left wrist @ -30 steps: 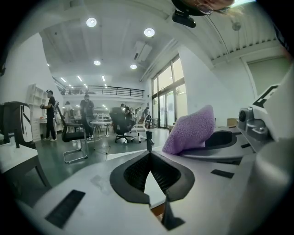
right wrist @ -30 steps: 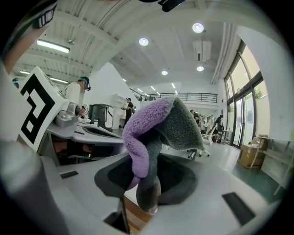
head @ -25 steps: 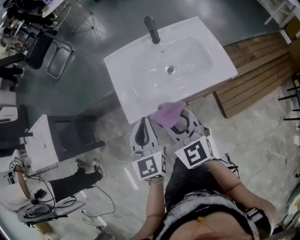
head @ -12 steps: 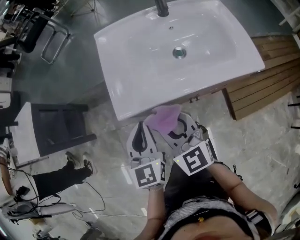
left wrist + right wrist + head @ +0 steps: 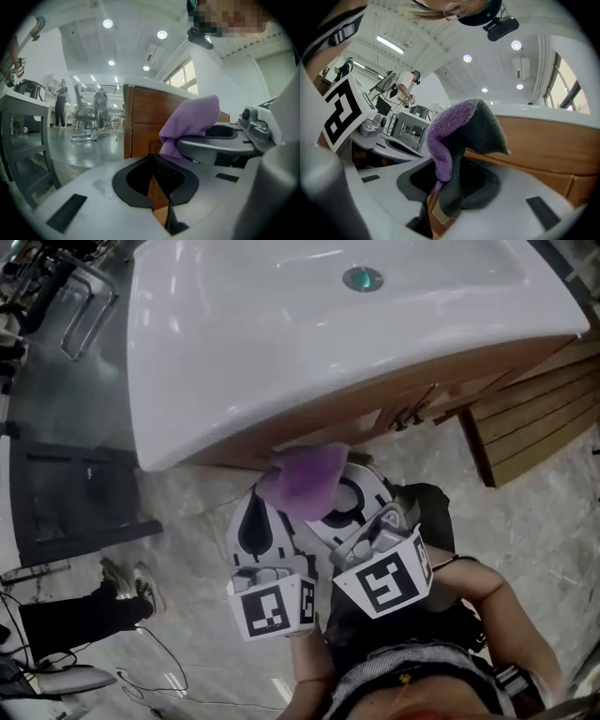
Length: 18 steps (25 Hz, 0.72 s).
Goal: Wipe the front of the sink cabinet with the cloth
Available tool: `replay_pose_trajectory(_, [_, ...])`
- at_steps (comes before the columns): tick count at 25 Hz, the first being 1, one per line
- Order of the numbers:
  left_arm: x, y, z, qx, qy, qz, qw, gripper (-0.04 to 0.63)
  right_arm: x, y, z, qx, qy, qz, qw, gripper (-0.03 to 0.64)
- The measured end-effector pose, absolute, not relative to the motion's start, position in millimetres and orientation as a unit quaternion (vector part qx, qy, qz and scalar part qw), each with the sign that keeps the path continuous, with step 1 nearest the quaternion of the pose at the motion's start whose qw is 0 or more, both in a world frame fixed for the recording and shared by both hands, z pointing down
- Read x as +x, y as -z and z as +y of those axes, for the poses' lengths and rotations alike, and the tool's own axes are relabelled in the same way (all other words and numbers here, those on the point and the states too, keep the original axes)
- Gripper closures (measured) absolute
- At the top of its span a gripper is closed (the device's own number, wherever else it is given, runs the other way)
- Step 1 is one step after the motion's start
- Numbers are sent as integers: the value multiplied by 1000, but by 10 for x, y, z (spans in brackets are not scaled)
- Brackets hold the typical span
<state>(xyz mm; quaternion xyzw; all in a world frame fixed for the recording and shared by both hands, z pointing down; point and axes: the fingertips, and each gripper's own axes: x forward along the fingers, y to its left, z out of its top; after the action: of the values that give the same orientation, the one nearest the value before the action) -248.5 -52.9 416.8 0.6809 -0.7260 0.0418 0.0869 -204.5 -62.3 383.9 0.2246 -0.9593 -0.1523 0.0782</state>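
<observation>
Here the cloth (image 5: 302, 479) is a fuzzy purple terry rag, bunched and folded over on itself. The right claw (image 5: 319, 495) is clenched on its lower end. In the right gripper view the cloth (image 5: 459, 136) rises out of the closed right claw (image 5: 440, 187) as a thick roll. Its left face is bright purple and its right side is shaded to grey. One corner of it juts out to the right, toward the wood.

Seen from the head view, its long axis runs from the claw tips up toward the sink cabinet (image 5: 375, 399). It is narrow where it is gripped and widens to a broad free end. That end lies at the bottom edge of the brown wooden front, under the overhanging rim of the white sink (image 5: 281, 334). Whether the cloth actually presses on the wood cannot be told.

The left claw (image 5: 255, 510) sits just beside the right one, to its left, and points the same way. In the left gripper view its dark pads (image 5: 140, 180) are drawn together with nothing between them. There the cloth (image 5: 190, 119) shows off to the right, in front of the cabinet's panel (image 5: 140, 122).

A handle (image 5: 412, 415) sits on the cabinet front, to the right of the cloth.
</observation>
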Motion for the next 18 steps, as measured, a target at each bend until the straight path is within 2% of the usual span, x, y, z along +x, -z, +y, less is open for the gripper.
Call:
replay_pose_trajectory(7, [-2589, -4595, -478, 687, -30, -723, 70, 595, -2173, -4386, -589, 223, 96, -968, 66, 442])
replay_pose_trajectory(10, [-2671, -4520, -452, 686, -16, -725, 64, 595, -2252, -4273, -626, 225, 77, -970, 43, 441])
replay_pose_trajectory(18, [-2721, -4402, -377, 683, -28, -729, 34, 595, -2368, -3976, -551, 232, 119, -965, 23, 440])
